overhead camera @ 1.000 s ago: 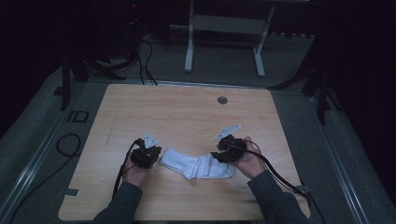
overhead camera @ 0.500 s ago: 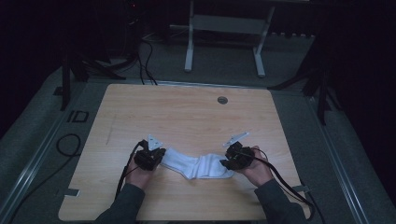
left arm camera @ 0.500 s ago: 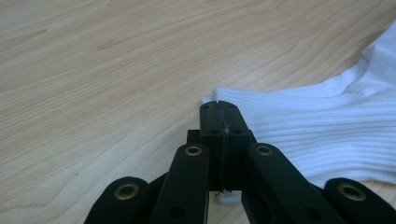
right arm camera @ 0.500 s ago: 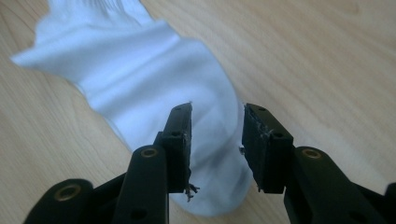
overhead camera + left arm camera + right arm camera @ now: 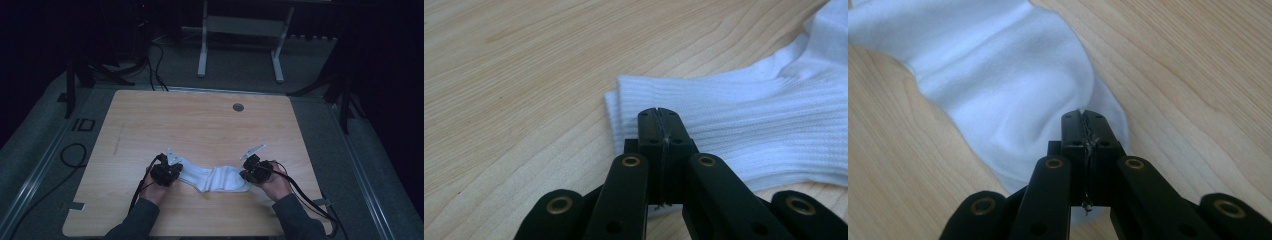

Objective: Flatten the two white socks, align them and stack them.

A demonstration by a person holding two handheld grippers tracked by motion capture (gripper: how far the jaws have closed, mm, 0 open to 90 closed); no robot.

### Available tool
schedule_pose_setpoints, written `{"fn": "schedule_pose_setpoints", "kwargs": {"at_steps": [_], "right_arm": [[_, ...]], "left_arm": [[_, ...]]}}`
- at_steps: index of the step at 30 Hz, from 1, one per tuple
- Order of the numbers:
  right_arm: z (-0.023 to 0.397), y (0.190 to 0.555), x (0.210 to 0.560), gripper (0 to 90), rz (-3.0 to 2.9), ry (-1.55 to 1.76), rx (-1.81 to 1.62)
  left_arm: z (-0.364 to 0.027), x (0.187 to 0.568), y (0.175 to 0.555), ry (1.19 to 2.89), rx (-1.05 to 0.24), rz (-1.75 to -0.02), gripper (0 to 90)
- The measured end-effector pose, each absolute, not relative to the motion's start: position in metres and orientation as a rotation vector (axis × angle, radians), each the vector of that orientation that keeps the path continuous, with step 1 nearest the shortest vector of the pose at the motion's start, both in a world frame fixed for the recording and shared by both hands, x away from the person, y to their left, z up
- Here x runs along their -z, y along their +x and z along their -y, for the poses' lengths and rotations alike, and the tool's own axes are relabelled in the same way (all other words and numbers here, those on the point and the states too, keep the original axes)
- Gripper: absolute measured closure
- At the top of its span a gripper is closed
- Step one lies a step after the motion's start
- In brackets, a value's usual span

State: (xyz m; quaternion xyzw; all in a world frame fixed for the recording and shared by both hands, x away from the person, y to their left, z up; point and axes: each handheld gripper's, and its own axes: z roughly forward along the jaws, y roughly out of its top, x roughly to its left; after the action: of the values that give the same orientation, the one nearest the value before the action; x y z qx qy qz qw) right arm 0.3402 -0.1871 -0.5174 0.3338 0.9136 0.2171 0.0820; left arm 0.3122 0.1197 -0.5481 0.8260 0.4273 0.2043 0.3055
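Lying near the front edge of the tabletop point(image 5: 150, 120), a white sock point(image 5: 212, 179) stretches flat between two grippers. At its left end the left gripper point(image 5: 172, 172) is clamped tight on the ribbed cuff point(image 5: 704, 110) (you can see thin lines running across the cloth). The middle of the sock is soft and a bit wrinkled. At its right end the right gripper point(image 5: 246, 175) has just been closing, and now its jaws pinch the smooth, rounded toe point(image 5: 1083, 100).
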Motion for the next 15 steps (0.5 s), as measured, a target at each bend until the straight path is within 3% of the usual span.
{"fn": "schedule_pose_setpoints", "kwargs": {"at_steps": [15], "right_arm": [[0.227, 0.339, 0.518, 88.4, -2.664, 1.118, -0.635]], "left_arm": [[-0.122, 0.549, 0.310, 2.190, -0.544, -1.147, 89.9]]}}
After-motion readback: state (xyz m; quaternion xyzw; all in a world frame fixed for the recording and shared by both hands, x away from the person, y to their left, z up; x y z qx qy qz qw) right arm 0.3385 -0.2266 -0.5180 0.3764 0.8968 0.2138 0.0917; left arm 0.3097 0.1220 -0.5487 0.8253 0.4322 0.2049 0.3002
